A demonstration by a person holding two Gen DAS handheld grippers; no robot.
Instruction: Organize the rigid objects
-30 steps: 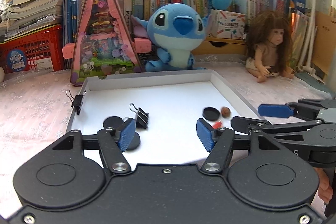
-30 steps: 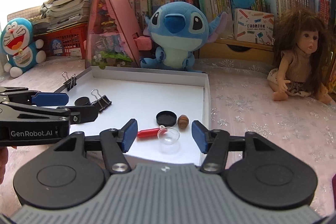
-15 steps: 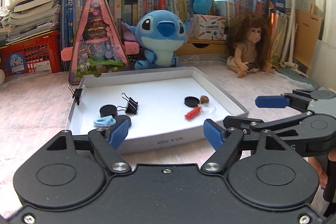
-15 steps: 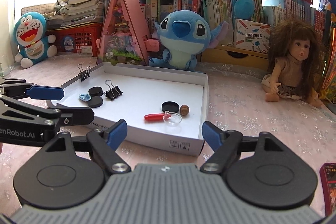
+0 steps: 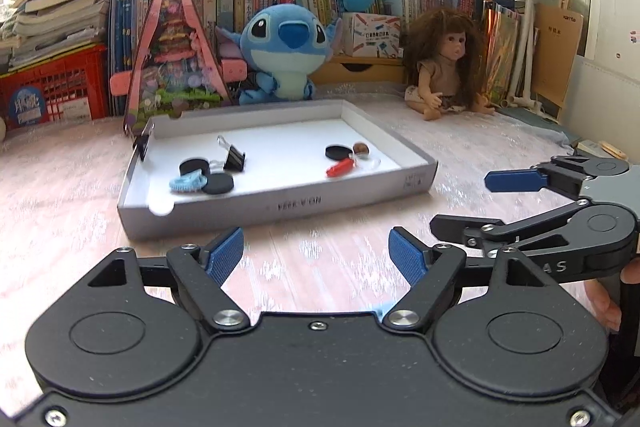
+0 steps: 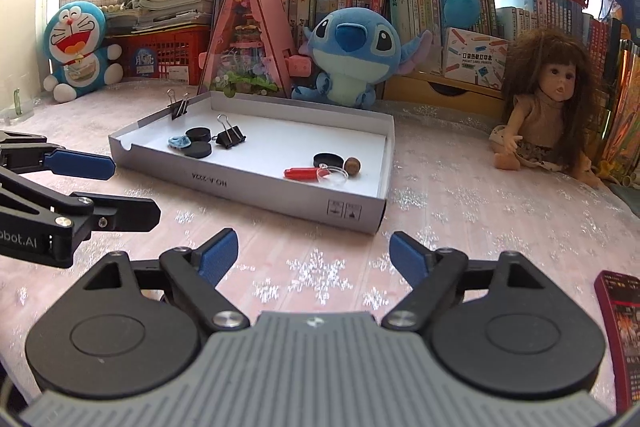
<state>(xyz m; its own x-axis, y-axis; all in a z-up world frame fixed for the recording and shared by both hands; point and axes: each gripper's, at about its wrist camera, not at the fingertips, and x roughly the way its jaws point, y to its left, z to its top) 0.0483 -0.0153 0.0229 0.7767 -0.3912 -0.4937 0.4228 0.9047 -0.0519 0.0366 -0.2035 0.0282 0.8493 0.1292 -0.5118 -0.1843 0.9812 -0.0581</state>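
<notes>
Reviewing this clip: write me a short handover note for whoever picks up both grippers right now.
Left gripper: open, empty, short of the tray.
Right gripper: jaws opening, nothing between them, also short of the tray.
White tray sits on the pink tablecloth. Left group inside: two black discs, a light blue piece, a black binder clip; another binder clip is clipped on the tray's left wall. Right group: red capsule, clear dish, black disc, brown nut.
Done: all the small items lie in the tray.
Left: unclear; possibly nothing beyond checking the grouping.
</notes>
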